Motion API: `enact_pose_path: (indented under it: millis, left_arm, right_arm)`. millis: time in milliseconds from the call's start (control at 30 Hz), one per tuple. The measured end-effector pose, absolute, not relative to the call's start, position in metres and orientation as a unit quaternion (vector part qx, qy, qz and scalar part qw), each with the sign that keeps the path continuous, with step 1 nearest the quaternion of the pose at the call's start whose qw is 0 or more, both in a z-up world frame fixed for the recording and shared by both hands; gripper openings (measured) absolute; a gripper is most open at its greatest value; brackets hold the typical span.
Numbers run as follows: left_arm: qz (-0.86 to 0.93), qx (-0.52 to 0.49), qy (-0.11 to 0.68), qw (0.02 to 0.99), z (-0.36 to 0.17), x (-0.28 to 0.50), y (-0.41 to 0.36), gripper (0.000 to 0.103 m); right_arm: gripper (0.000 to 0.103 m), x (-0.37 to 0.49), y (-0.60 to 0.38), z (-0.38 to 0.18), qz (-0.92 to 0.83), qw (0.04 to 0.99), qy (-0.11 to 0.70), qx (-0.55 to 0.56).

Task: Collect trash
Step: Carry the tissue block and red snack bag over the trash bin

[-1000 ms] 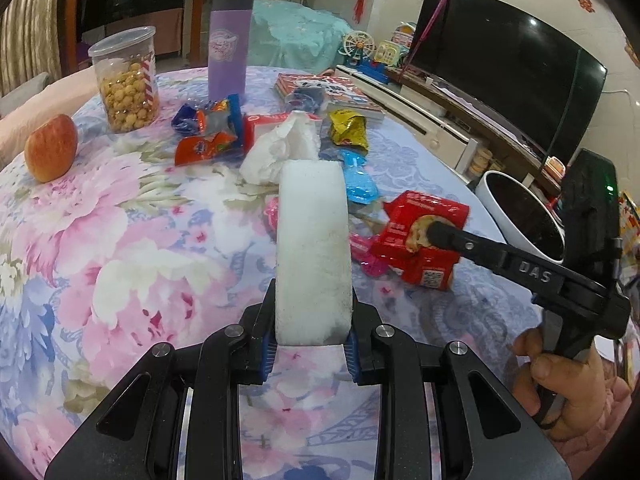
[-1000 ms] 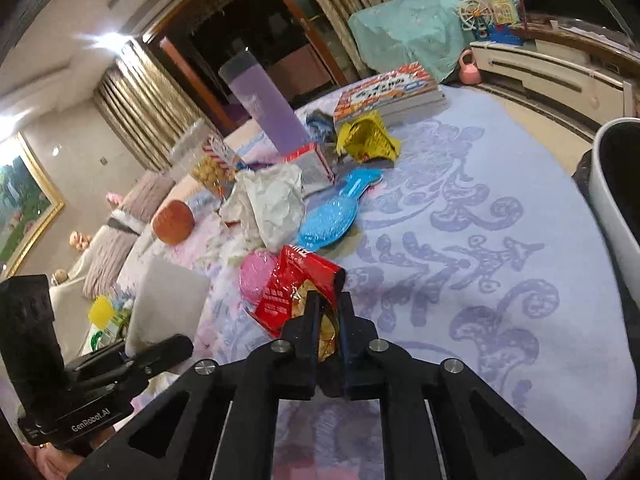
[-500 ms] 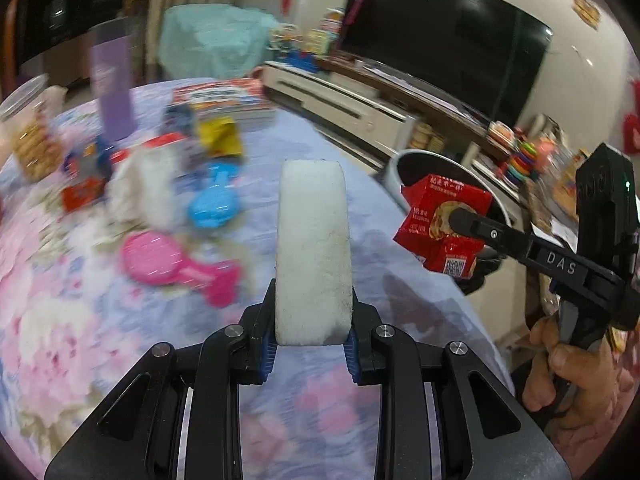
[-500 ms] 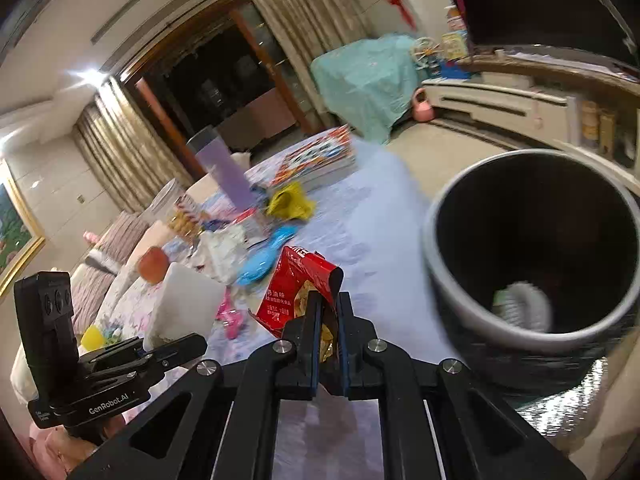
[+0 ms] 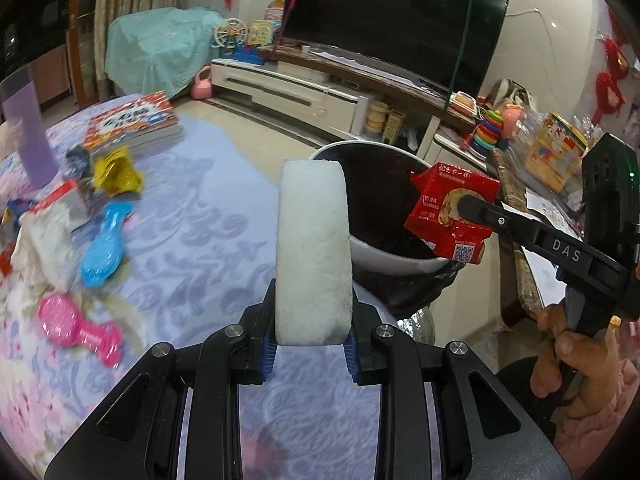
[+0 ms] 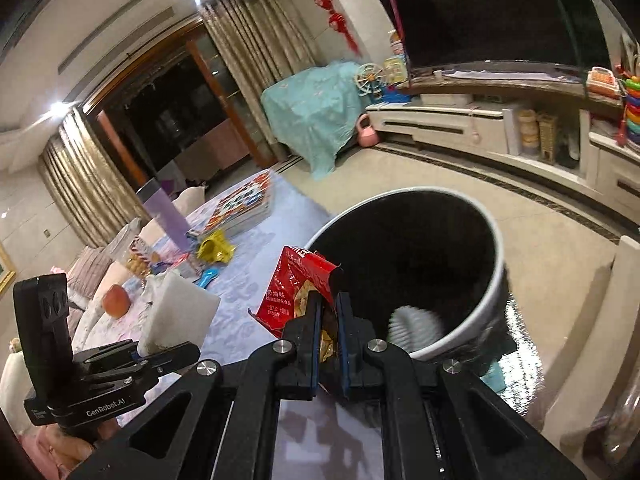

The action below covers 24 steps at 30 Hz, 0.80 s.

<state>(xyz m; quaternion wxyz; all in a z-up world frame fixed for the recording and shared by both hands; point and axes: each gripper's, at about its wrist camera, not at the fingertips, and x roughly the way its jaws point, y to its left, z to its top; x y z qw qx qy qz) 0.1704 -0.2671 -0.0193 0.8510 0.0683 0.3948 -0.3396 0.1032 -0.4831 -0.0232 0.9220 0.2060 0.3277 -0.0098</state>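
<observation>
Both tools have swung from over the cluttered surface (image 5: 208,216) to the round white black-lined trash bin (image 6: 494,280) beside it. Right tool (image 6: 329,312) is clamped on the red crinkled snack wrapper (image 6: 298,286), held at the bin's near rim. Left tool (image 5: 310,350) grips an upright white foam block (image 5: 314,248) just short of the bin. Yellow wrapper (image 5: 116,170) and crumpled tissue (image 5: 48,236) lie on the surface
</observation>
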Motion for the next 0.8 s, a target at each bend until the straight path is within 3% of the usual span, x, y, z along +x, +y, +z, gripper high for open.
enact_pose_path:
  millis: [800]
  left_arm:
    - [-0.372,0.113,0.394,0.833,-0.018,0.192,-0.34,0.025]
  right_arm:
    - [0.007,0.114,-0.525,-0.031,-0.051,0.916,0.338,0.212]
